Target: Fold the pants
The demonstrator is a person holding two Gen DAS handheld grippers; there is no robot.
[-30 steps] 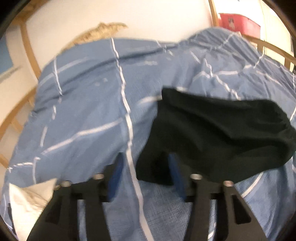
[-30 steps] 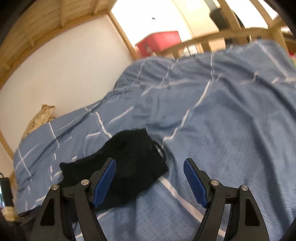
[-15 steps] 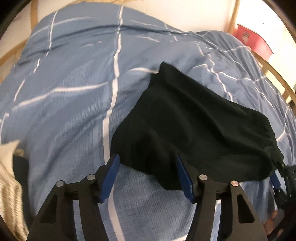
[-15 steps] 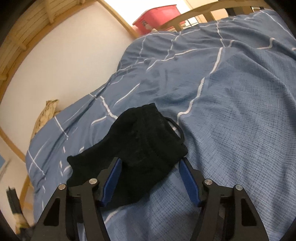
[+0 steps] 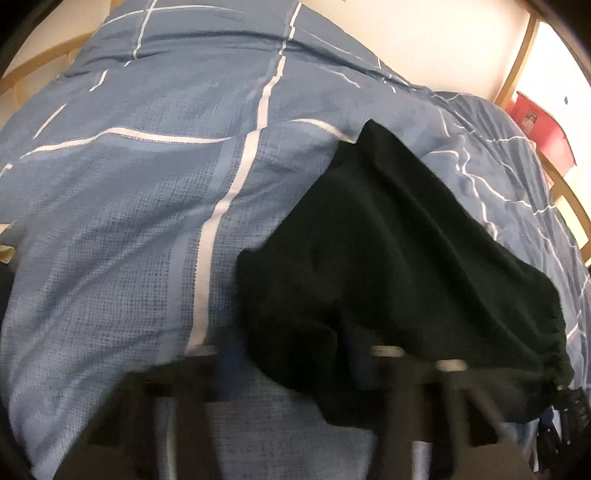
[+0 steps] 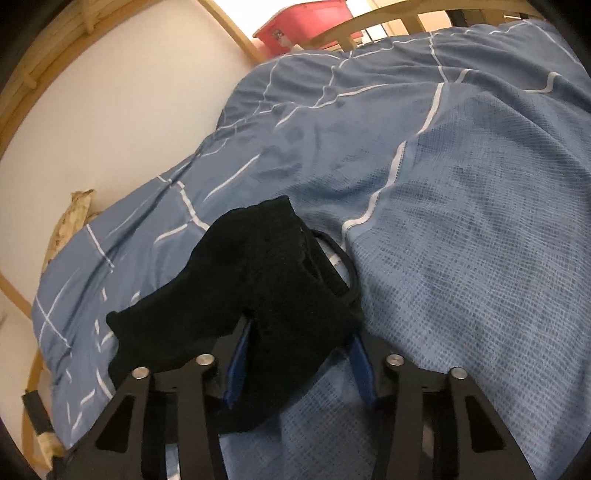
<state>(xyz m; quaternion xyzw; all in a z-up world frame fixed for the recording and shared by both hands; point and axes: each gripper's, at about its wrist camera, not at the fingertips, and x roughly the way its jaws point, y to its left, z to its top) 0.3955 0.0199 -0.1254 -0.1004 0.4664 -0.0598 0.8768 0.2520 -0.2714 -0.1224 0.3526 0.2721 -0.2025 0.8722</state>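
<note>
Closing on the near edge of the black pants [image 6: 258, 295], right gripper [image 6: 299, 363] at lower middle of its own view: blue pads either side of a bunched fold, jaws just narrowed, cloth pinched between them. Sharp here, unlike the other view: the knit nap of the pants, a thin cord loop [image 6: 341, 260] at their right edge, bolts on the black finger arms. Blurred at the bottom of the left wrist view, left gripper [image 5: 295, 360], jaws just drawn in, dark cloth [image 5: 388, 258] lumped between them; contact too smeared to tell. Spread under everything, a blue woven blanket [image 5: 129, 221] with white stripes, rumpled. Beyond, cream wall, curved wooden rails [image 6: 369, 22], a red bin [image 6: 303, 18] at top; tan fabric [image 6: 74, 218] at left.
</note>
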